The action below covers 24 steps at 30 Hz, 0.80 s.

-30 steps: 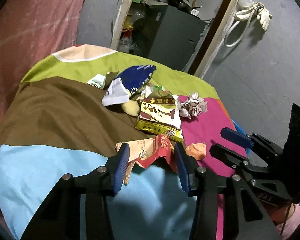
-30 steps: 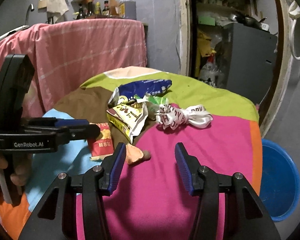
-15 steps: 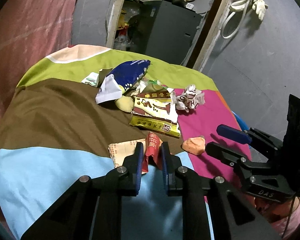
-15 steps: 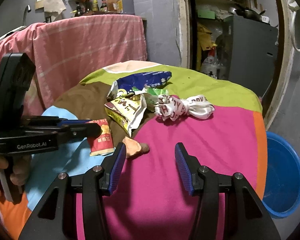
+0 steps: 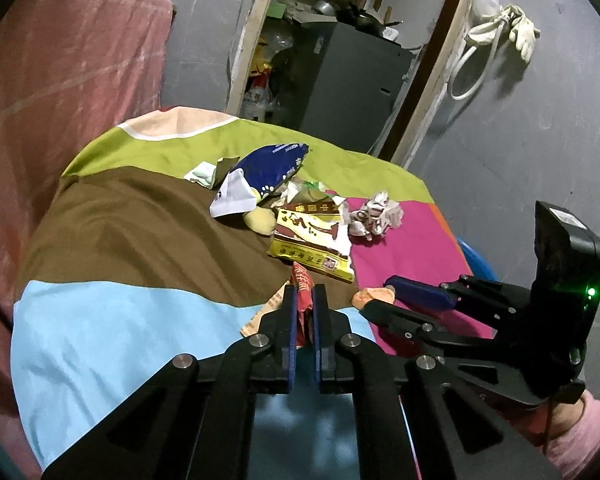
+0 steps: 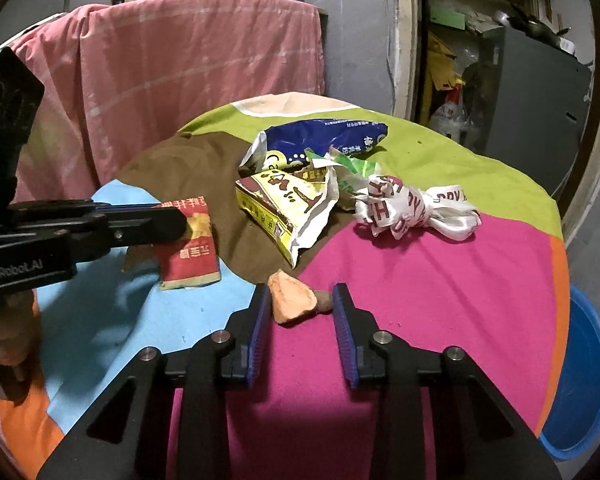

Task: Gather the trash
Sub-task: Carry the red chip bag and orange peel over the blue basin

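Closing left gripper (image 5: pixel 304 312): I am now pinching the crumpled red snack wrapper (image 6: pixel 190 248) that my jaws were straddling a second ago.
Right gripper (image 6: pixel 300 316): spread, narrowing around the orange peel scrap (image 6: pixel 290 302) on the patchwork tablecloth (image 6: pixel 440 280).
Meaning: first piece is getting secured for the blue plastic basin (image 6: pixel 584 380).

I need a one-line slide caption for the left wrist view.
Left tongs pinch the red snack wrapper; right tongs open around orange scrap.

"GenRobot.AI" stands on the left gripper (image 6: pixel 180 220); the white ribbon (image 6: pixel 412 212) carries partial "HAPPY" lettering
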Each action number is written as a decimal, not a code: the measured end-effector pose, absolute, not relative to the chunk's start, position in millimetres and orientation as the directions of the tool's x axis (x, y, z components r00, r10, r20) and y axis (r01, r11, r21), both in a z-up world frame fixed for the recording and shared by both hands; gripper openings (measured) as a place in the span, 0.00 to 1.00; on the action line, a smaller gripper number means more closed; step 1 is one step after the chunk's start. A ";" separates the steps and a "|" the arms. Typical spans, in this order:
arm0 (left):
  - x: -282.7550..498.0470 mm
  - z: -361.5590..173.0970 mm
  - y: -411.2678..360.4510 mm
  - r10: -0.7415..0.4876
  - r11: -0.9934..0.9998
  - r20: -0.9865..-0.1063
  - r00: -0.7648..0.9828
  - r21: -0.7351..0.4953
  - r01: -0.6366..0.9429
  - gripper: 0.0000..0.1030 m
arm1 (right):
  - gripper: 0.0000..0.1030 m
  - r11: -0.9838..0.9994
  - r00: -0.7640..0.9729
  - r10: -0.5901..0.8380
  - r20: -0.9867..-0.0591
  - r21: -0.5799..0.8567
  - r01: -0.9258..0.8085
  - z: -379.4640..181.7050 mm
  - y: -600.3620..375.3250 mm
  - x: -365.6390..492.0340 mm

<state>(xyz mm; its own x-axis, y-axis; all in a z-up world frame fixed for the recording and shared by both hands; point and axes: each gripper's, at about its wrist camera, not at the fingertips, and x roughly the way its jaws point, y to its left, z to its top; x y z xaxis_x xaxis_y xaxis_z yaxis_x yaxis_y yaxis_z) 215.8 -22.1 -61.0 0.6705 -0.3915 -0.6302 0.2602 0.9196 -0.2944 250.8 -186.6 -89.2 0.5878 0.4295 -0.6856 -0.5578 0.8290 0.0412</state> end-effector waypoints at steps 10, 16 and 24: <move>198.9 -44.1 -40.1 -0.390 0.919 -0.566 0.726 -0.289 0.268 0.04 | 0.25 0.854 0.686 0.436 -0.583 0.027 -0.520 -67.9 -210.2 223.9; 184.9 -17.8 -47.3 -0.392 0.912 -0.432 0.812 -0.301 0.280 0.04 | 0.25 0.886 0.814 0.431 -0.391 0.011 -0.463 -25.2 -235.6 195.4; 163.2 37.4 -86.1 -0.412 0.898 -0.181 0.893 -0.244 0.365 0.04 | 0.25 0.945 0.943 0.321 -0.093 -0.037 -0.325 48.4 -272.6 153.5</move>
